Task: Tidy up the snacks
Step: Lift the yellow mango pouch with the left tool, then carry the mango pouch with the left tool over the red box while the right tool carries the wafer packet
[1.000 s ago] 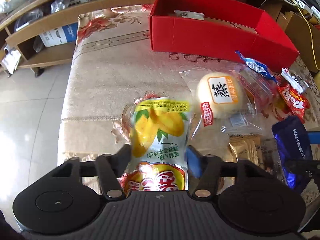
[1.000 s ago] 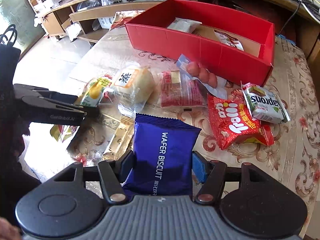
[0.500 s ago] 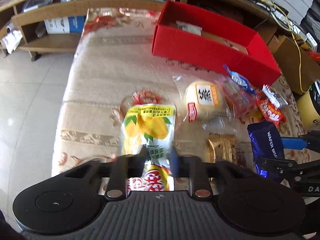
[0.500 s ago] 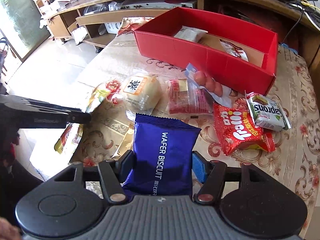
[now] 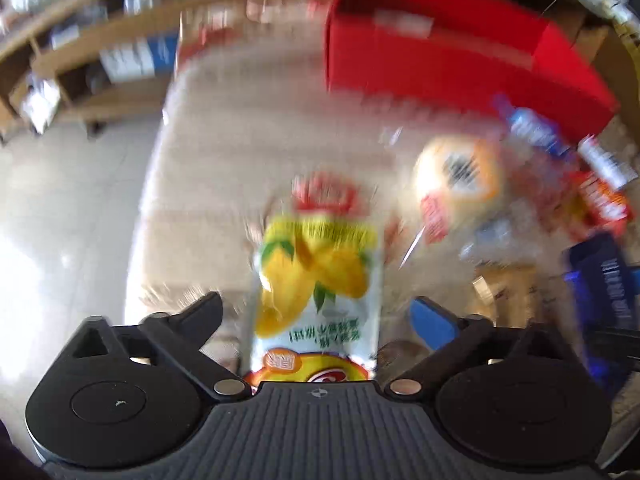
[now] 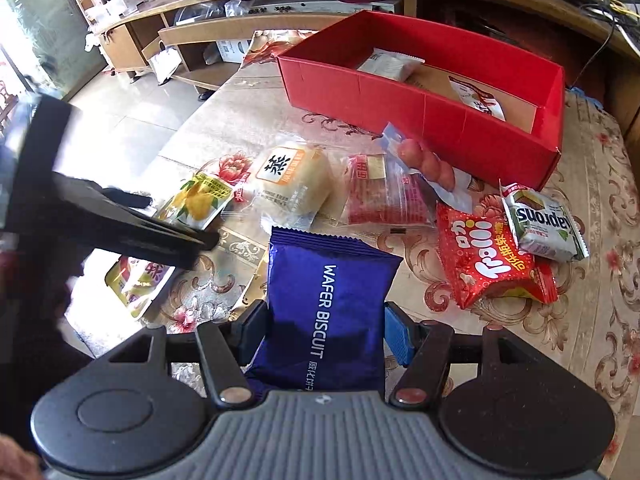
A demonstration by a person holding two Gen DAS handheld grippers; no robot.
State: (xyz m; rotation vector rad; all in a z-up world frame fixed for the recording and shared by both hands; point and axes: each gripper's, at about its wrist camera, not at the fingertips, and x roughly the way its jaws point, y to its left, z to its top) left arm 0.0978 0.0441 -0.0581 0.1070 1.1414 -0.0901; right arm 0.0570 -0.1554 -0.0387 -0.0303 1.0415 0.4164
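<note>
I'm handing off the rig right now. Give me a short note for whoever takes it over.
Left tongs: opening, mango pouch between the pads but not gripped, lying on the table.
Right tongs: shut on the wafer biscuit bag.
Red box: at the back of the table, two packets inside.
Left to do: bun, red packet, sausages, Trolli bag, green pack, mango pouch, wafer bag.

Left wrist view motion-blurred throughout: print on yellow mango snack pouch [image 5: 316,280] unreadable, its lower end hidden behind claw body. Red cardboard box [image 5: 440,64] beyond pouch smeared, contents indiscernible.
</note>
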